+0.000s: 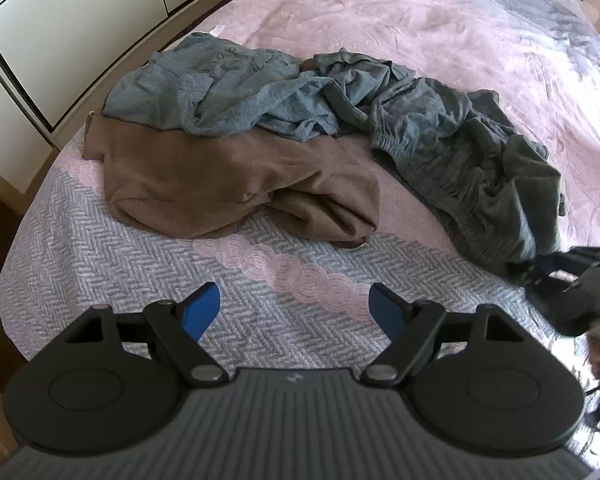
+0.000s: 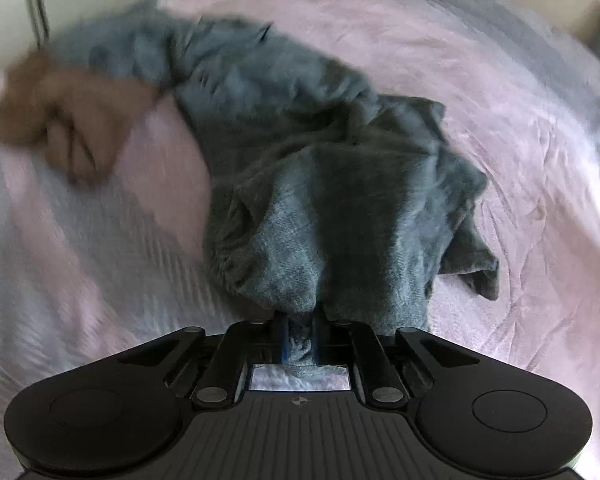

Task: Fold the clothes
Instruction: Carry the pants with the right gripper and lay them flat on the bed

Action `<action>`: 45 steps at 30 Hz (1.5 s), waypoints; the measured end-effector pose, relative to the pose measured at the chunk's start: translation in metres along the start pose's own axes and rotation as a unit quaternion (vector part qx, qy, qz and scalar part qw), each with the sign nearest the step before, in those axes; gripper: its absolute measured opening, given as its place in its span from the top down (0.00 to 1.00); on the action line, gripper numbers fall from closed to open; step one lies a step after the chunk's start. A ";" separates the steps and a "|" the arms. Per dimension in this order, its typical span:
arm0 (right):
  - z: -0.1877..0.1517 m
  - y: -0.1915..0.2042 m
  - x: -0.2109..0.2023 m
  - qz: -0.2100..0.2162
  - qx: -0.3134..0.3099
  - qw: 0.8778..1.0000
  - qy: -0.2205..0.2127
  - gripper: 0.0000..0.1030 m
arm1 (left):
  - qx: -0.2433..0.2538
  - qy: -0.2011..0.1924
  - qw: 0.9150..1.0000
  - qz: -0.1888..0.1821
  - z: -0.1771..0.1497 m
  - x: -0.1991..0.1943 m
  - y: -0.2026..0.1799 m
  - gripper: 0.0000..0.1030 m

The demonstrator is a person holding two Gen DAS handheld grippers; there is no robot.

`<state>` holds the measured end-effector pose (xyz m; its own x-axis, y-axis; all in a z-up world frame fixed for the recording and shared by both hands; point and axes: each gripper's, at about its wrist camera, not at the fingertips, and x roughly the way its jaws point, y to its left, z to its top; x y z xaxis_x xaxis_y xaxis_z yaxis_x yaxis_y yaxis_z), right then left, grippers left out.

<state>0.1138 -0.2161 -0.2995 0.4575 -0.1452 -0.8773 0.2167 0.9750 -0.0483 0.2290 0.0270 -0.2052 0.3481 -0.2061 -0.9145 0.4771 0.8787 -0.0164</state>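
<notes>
The right gripper [image 2: 299,340] is closed on the near edge of the dark grey garment [image 2: 340,184], probably to draw it away from the heap so it can lie flat on the bed [image 2: 500,80] — the blur in that view suggests a pull. The left gripper [image 1: 294,308] hovers over the bedspread with jaws wide apart and nothing between them, ready to take a second corner. The brown garment [image 1: 228,184] and the blue-grey one [image 1: 204,96] lie crumpled, touching each other.
</notes>
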 end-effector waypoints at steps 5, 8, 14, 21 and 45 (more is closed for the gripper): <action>0.029 -0.065 -0.095 0.149 0.222 0.962 -0.048 0.93 | -0.003 -0.007 1.000 -0.009 0.011 -0.012 0.000 0.23; 0.046 -0.097 -0.156 0.191 0.284 0.933 -0.107 0.93 | -0.003 -0.023 1.000 -0.019 0.022 -0.024 -0.005 0.23; 0.074 -0.141 -0.262 0.218 0.329 0.890 -0.228 0.93 | 0.016 -0.068 0.996 -0.049 0.047 -0.056 -0.031 0.23; 0.090 -0.180 -0.353 0.206 0.315 0.875 -0.304 0.93 | 0.053 -0.110 0.989 -0.087 0.063 -0.090 -0.076 0.23; -0.008 -0.244 -0.451 0.220 0.089 0.941 -0.240 0.61 | -0.055 -0.150 0.987 -0.007 -0.080 -0.206 -0.142 0.23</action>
<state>-0.1524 -0.3874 0.1047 0.8645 0.1656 -0.4745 0.0368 0.9207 0.3885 0.0247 -0.0211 -0.0467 0.5731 -0.3225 -0.7534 0.3985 0.9130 -0.0877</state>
